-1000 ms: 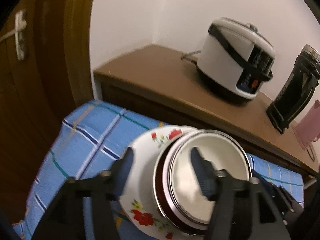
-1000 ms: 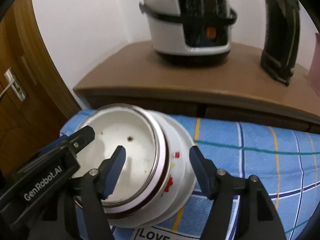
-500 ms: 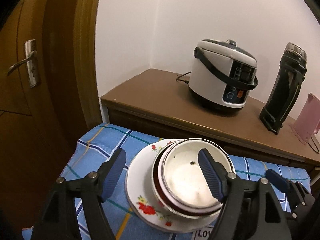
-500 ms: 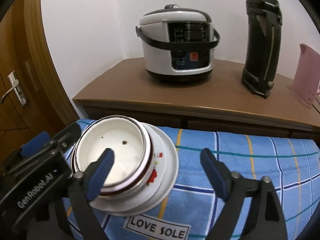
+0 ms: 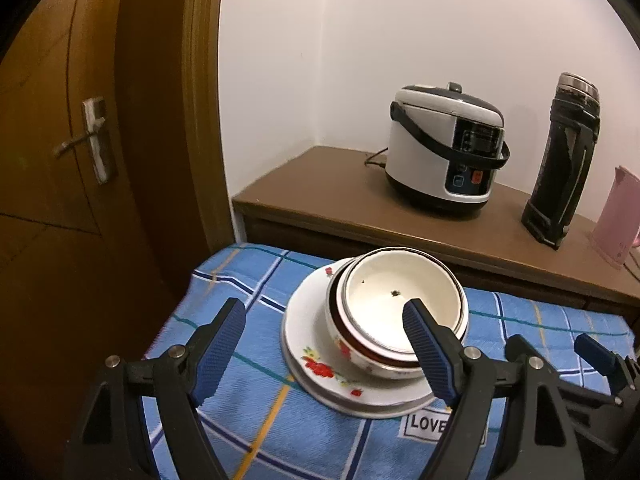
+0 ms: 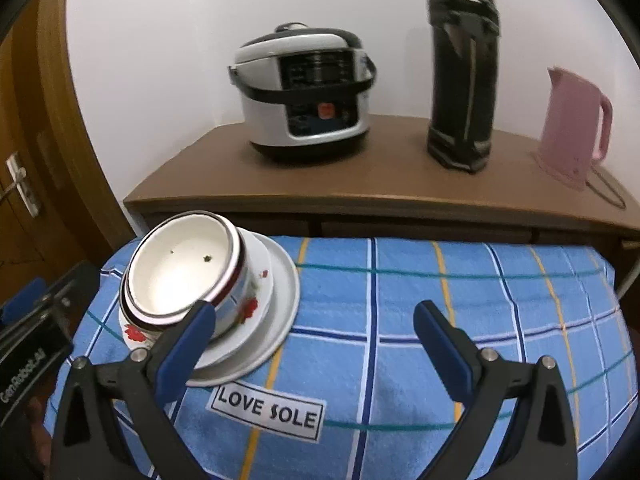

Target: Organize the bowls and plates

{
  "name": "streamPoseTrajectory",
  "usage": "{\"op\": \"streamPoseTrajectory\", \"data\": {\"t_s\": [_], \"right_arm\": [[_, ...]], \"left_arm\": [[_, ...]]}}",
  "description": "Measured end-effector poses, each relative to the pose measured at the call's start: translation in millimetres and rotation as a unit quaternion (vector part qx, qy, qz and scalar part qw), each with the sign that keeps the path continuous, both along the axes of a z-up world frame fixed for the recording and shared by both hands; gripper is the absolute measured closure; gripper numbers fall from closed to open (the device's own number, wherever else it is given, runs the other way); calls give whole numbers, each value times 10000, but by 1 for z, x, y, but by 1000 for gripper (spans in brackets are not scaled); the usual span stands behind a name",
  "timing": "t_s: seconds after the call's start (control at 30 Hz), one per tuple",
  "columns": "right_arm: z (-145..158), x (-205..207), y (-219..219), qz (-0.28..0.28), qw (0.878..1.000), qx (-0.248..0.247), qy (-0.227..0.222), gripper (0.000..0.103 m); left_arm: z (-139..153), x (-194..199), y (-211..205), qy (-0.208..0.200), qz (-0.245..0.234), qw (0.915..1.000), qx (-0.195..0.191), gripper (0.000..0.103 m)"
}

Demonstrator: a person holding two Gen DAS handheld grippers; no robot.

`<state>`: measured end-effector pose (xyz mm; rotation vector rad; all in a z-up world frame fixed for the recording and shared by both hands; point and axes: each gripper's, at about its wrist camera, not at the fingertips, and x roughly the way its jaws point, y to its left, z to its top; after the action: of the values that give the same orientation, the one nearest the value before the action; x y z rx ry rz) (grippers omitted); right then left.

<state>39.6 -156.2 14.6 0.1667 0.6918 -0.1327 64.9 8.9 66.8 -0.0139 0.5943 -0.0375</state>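
Observation:
A white bowl (image 5: 400,304) with a dark red rim band and red flowers is nested in another bowl, on stacked white plates (image 5: 312,360) on the blue checked cloth (image 5: 248,440). The stack also shows in the right wrist view, bowl (image 6: 180,268) on plates (image 6: 280,300), at the left. My left gripper (image 5: 324,332) is open and empty, above and in front of the stack. My right gripper (image 6: 312,328) is open and empty, to the right of the stack. Each gripper shows at the edge of the other's view.
A brown sideboard (image 6: 380,196) behind the table bears a white rice cooker (image 6: 304,96), a black thermos (image 6: 464,68) and a pink kettle (image 6: 572,120). A wooden door (image 5: 80,160) stands at the left. The cloth carries a LOVE SOLE label (image 6: 268,412).
Both grippers have opened wide and drawn back and up from the bowl stack, which now stands alone on the plates.

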Motion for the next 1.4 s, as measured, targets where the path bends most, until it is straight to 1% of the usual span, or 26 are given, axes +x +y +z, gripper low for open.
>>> {"op": "streamPoseTrajectory", "data": {"t_s": [0.17, 0.37, 0.43, 0.6, 0.87, 1.0, 1.13, 1.4], "right_arm": [[6, -16, -2, -10, 9999, 40, -126, 2], [18, -41, -2, -4, 9991, 28, -429, 0], [21, -49, -4, -39, 9985, 9, -546, 0], [26, -61, -11, -150, 9981, -68, -588, 0], [28, -80, -24, -266, 9975, 124, -643, 0], [30, -88, -23, -254, 9974, 43, -679, 0], [32, -96, -26, -260, 9970, 128, -715, 0], [36, -108, -22, -207, 9964, 60, -817, 0]], "left_arm": [[3, -14, -8, -174, 92, 9990, 389, 20], [-1, -26, -19, -163, 15, 9987, 487, 20], [-1, -29, -21, -159, 3, 9988, 472, 20], [2, -39, -28, -192, -67, 9987, 465, 20], [2, -51, -36, -153, -127, 9988, 452, 20], [-1, -56, -39, -89, -149, 9989, 426, 20], [-2, -63, -43, -58, -238, 9990, 376, 20], [-1, -78, -42, -152, -213, 9991, 345, 20]]}}
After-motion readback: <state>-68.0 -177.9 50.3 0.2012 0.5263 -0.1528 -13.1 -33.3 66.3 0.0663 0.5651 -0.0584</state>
